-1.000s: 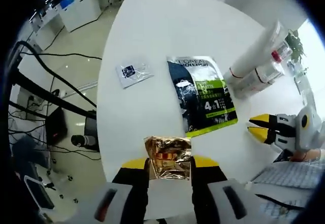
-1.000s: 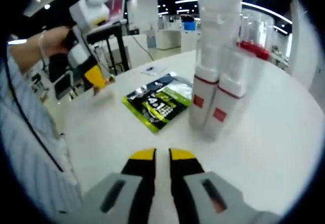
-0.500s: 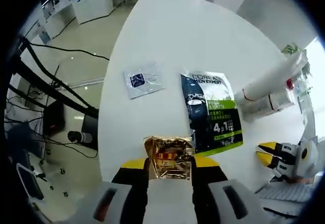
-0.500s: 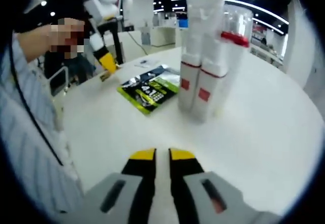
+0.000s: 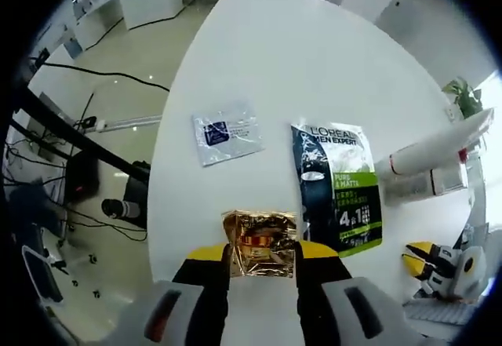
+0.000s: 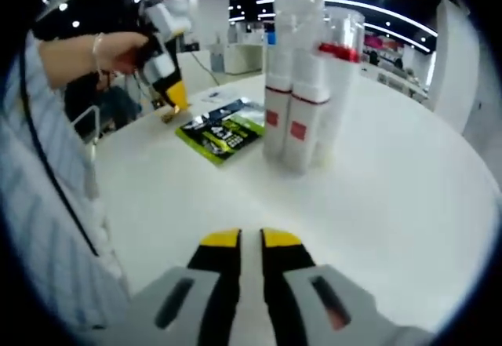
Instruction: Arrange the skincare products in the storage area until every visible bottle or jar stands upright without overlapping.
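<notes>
Left gripper (image 5: 263, 253): a crinkled gold foil sachet (image 5: 260, 244) is pinched between the yellow-tipped jaws, above the near edge of the round white table (image 5: 314, 63); the gripper is also seen from the right gripper view (image 6: 174, 95), held in a person's hand (image 6: 118, 50).
Gold foil sachet: shiny, creased, with a red-and-white printed patch at its middle; its lower part is hidden between the jaws.
Right gripper (image 6: 250, 240): the jaws are pressed nearly together with nothing between them, over bare table; its yellow tip is seen at the lower right of the left gripper view (image 5: 427, 256).
Dark blue and green flat pouch (image 5: 339, 185): laid flat, printed "L'OREAL" and "4 in 1", just beside the sachet.
Small clear packet with a dark blue label (image 5: 227, 132): laid flat, apart from the pouch.
White bottles with red bands (image 6: 294, 79): stood upright, close together, near the pouch (image 6: 220, 130); clear caps are seen on top.
</notes>
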A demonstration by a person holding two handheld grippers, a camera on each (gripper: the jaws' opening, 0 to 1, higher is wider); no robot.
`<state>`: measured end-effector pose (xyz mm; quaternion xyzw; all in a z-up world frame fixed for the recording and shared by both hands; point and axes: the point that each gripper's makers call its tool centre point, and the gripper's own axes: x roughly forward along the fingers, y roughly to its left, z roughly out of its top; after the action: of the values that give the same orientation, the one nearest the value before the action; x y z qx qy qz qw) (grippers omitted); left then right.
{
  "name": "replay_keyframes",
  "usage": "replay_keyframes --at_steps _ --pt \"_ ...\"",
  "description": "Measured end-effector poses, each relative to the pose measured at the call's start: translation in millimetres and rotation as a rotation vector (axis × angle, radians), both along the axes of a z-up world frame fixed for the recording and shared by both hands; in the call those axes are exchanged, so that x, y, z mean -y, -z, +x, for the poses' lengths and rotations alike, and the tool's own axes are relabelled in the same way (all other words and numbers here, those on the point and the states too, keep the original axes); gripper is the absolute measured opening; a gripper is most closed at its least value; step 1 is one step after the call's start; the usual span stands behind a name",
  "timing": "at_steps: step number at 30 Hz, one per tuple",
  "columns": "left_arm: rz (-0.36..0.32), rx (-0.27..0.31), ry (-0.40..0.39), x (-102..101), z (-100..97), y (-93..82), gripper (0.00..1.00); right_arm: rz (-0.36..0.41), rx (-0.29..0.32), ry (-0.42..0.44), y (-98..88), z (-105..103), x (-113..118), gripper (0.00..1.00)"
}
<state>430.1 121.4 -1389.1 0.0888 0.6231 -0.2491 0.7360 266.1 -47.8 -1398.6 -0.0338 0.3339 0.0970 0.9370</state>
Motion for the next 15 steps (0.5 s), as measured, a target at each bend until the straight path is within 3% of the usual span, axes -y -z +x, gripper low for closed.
replay_keyframes --at_steps 7,15 --pt "-0.022 -0.003 -0.050 1.5 0.4 1.6 0.35 0.011 0.025 0.006 -2.3 0.4 -0.8 0.09" --pt "-0.005 0.005 -0.027 0.4 -9.4 10.4 0.40 0.010 0.038 -0.007 -2.0 2.2 -3.0 0.09"
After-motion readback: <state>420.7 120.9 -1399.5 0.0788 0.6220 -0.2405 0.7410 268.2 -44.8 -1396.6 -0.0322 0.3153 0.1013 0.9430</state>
